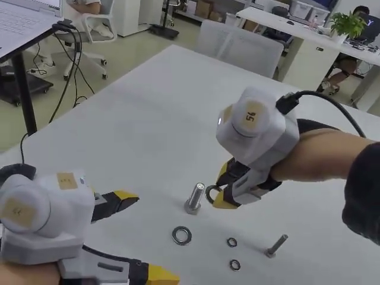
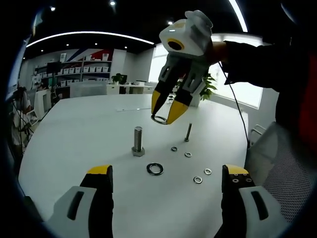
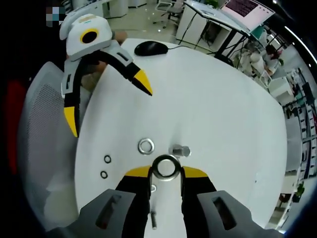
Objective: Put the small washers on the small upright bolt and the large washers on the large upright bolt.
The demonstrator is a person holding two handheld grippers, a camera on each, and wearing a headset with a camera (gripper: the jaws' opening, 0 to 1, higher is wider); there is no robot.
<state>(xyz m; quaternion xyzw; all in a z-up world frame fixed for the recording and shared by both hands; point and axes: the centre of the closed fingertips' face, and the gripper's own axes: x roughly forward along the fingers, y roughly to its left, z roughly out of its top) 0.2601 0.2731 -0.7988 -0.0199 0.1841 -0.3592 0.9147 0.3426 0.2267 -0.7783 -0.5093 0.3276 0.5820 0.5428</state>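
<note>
White tabletop is carrying the job as the right gripper, its housing tagged "56", is pinching a large washer between narrowly set yellow-tipped jaws. It is holding the washer in the air just beside the top of the large upright bolt, apart from it. The person's forearm is reaching in from the right, angling that gripper downward. A second large washer is lying flat near the bolt's base, four small washers are lying scattered close by, and the small upright bolt is standing to their right. Bare surface is stretching beyond the bolts to the far edge. At the near left corner the left gripper is hovering low, jaws spread wide, gripping nothing.
</note>
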